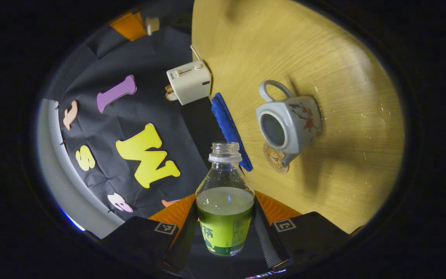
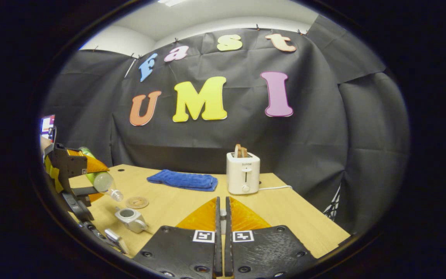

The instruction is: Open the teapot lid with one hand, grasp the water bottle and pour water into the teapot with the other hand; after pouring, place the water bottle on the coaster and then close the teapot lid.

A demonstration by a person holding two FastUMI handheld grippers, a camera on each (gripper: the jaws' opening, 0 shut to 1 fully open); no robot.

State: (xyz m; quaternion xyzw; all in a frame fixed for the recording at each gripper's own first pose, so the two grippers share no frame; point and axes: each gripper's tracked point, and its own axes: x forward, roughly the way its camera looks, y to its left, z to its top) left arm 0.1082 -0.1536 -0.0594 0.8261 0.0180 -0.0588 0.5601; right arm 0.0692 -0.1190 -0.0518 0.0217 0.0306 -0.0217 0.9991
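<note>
Progress: lid already off the teapot [image 1: 289, 126], its round mouth open and dark. The bottle [image 1: 225, 201] is uncapped, part full of greenish liquid and gripped. Pouring looks about to begin or just under way; no stream is visible.
Left to do: finish pouring, stand the bottle on the coaster [image 1: 275, 158], put the lid back.
Left tongs [image 1: 225, 232]: fingers part open, pressing both sides of the bottle's lower body.
Left tongs pose: rolled sideways, so the worktop [image 1: 343, 77] fills the 3 o'clock side of the left gripper view. In the right gripper view the bottle tilts neck-down toward 4 o'clock above the teapot.
Right tongs [image 2: 221, 217]: fingers nearly together around something small and pale, perhaps the lid knob; I cannot tell.
Teapot: on the worktop, its spout over the coaster's edge.
Background: blue cloth [image 2: 183, 180] and toaster [image 2: 243, 173] toward 12 o'clock.
</note>
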